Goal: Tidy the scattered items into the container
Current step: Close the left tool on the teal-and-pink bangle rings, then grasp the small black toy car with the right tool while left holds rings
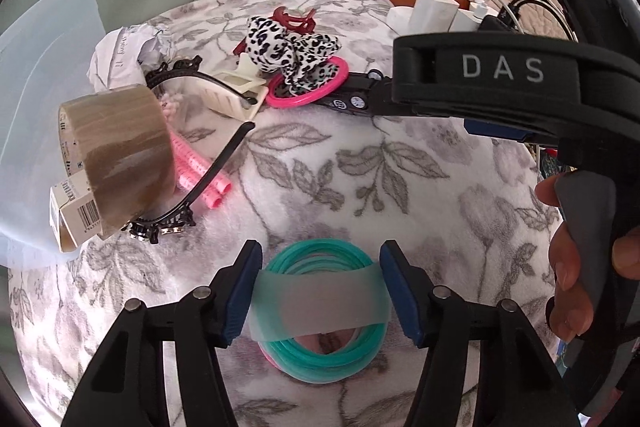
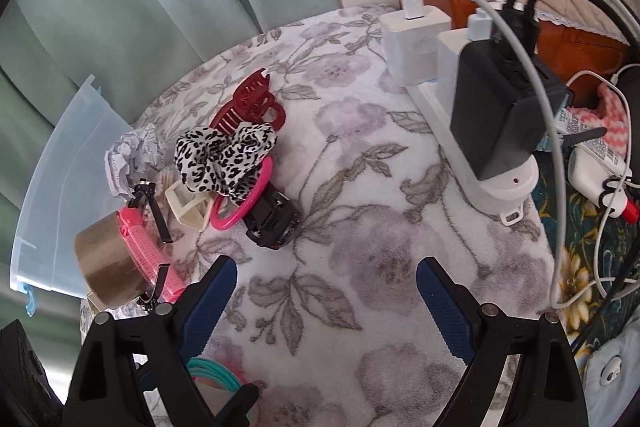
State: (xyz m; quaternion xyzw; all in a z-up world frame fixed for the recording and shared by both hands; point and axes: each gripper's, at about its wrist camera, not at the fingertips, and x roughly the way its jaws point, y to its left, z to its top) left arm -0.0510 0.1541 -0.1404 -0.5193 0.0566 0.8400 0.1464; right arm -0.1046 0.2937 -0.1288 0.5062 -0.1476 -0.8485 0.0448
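Note:
My left gripper [image 1: 320, 291] is closed around a bundle of teal bangles [image 1: 324, 307] wrapped in a frosted band, just above the floral blanket. My right gripper [image 2: 326, 301] is open and empty over the blanket; its body shows in the left wrist view [image 1: 500, 79]. A pile of items lies ahead: leopard scrunchie [image 2: 224, 157], dark red hair claw [image 2: 250, 105], pink ring [image 2: 244, 201], black toy car [image 2: 274, 223], cream clip [image 2: 188, 207], brown tape roll [image 1: 120, 155], pink curlers [image 1: 200, 171], black headband [image 1: 216, 167], crumpled paper [image 1: 120, 55]. The clear plastic container [image 2: 60, 195] stands at the left.
A white power strip [image 2: 480, 171] with several chargers and cables stands at the right of the blanket. A small barcoded box [image 1: 74, 209] lies under the tape roll. Green curtains hang behind. Bare floral blanket [image 2: 380, 247] lies between the pile and the power strip.

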